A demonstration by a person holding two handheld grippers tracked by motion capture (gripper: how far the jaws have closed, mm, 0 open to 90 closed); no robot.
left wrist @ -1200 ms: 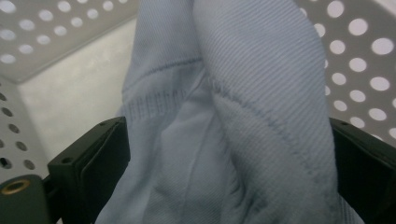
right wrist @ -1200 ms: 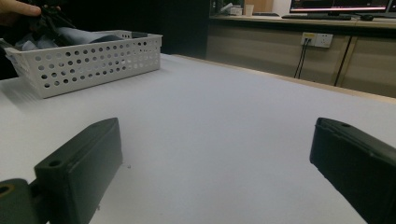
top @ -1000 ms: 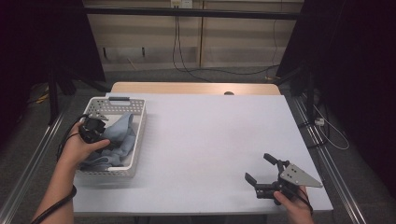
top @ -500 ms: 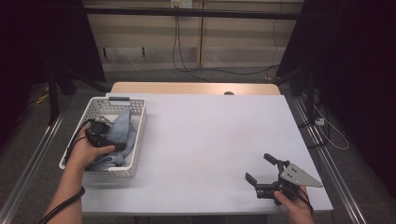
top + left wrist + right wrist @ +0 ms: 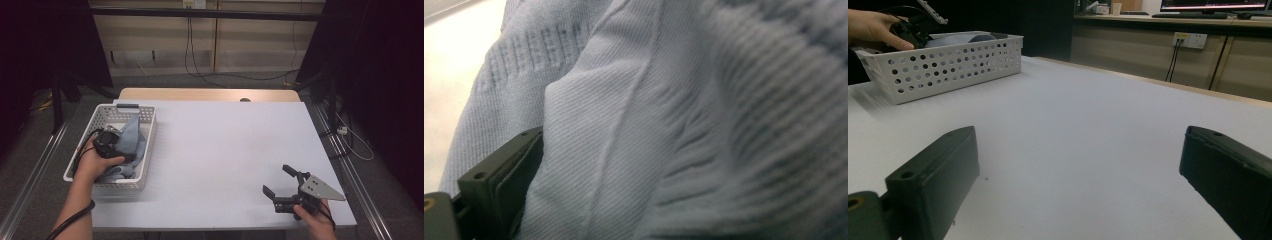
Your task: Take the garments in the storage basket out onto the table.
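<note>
The pale blue knitted garment (image 5: 131, 145) lies bunched in the white perforated basket (image 5: 149, 150) at the near left of the bench (image 5: 225, 150), and the left tongs (image 5: 116, 146) are down in that basket, buried in the cloth. In the left gripper view the ribbed fabric (image 5: 664, 125) presses right against the camera and folds over the one jaw that shows, at the lower left; the other jaw is hidden under the cloth, so I cannot tell whether these tongs are pinching the garment or merely pushed into it. The garment's long axis seems to run near to far along the basket's length, with a raised fold toward the far end, just beyond the left hand (image 5: 95, 162). The right tongs (image 5: 280, 192) sit well apart at the near right of the bench, jaws spread wide with nothing between them, pointing left across the bare surface; from the right gripper view the basket (image 5: 943, 65) is far off at the upper left. So the left hand is plainly the nearer one, and any lift would, I judge, go up and rightward over the basket's right wall.
</note>
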